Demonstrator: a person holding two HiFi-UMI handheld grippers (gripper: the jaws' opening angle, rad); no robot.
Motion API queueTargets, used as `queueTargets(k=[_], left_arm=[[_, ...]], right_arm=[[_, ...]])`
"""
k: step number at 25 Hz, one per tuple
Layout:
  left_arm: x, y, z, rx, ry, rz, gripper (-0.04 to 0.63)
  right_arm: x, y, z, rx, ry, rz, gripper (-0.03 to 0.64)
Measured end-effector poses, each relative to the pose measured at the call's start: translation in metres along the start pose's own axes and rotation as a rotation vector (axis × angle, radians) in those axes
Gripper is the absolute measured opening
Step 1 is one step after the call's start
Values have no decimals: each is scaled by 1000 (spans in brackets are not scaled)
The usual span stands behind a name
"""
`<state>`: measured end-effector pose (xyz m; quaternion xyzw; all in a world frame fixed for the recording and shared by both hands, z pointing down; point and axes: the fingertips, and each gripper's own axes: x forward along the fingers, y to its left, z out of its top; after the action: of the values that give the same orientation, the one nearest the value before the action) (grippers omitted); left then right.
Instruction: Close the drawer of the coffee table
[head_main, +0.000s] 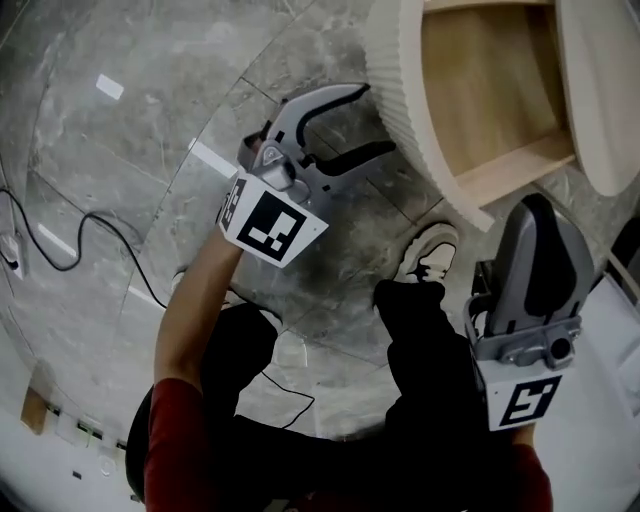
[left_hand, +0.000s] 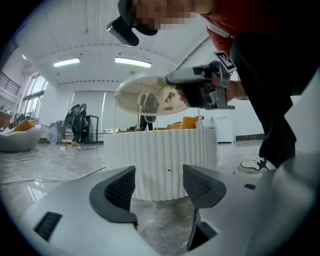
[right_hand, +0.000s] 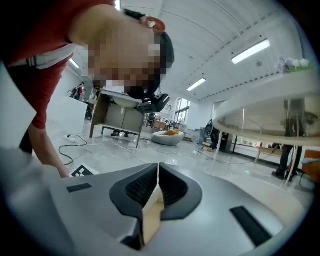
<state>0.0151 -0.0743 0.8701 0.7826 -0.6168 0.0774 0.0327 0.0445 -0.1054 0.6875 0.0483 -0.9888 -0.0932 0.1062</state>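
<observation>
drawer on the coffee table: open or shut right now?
Open. In the head view the drawer is pulled out from under the tabletop, and its bare wooden inside shows behind the ribbed front.

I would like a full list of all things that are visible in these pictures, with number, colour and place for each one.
coffee table: one, cream, top right of the head view
drawer: one, ribbed cream front, wooden inside, standing open, top right
floor: one, grey marble, under everything
cable: one, black, on the floor at the left
shoe: one, white and black, on the floor below the drawer
left gripper: one, grey, jaws open and empty, beside the drawer front
right gripper: one, grey, jaws shut, lower right
sleeve: one, red, bottom left
</observation>
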Motion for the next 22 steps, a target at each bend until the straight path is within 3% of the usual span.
queueTargets(k=[5,12,16,22], left_arm=[[10,-6,-6,47,-20,-40,295],[17,-16,-4,-23,-12,-16,296],[26,-9,11,-4,-88,6,296],[43,-7,10,-71,-91,12,296]], right_arm=[[-4,-5,-20,82,-13,14,25],[3,-19,-7,100,-77,34,25],[1,-19,-7,31,-84,45,25],[-5,-40,-12,74,-82,-8,25]])
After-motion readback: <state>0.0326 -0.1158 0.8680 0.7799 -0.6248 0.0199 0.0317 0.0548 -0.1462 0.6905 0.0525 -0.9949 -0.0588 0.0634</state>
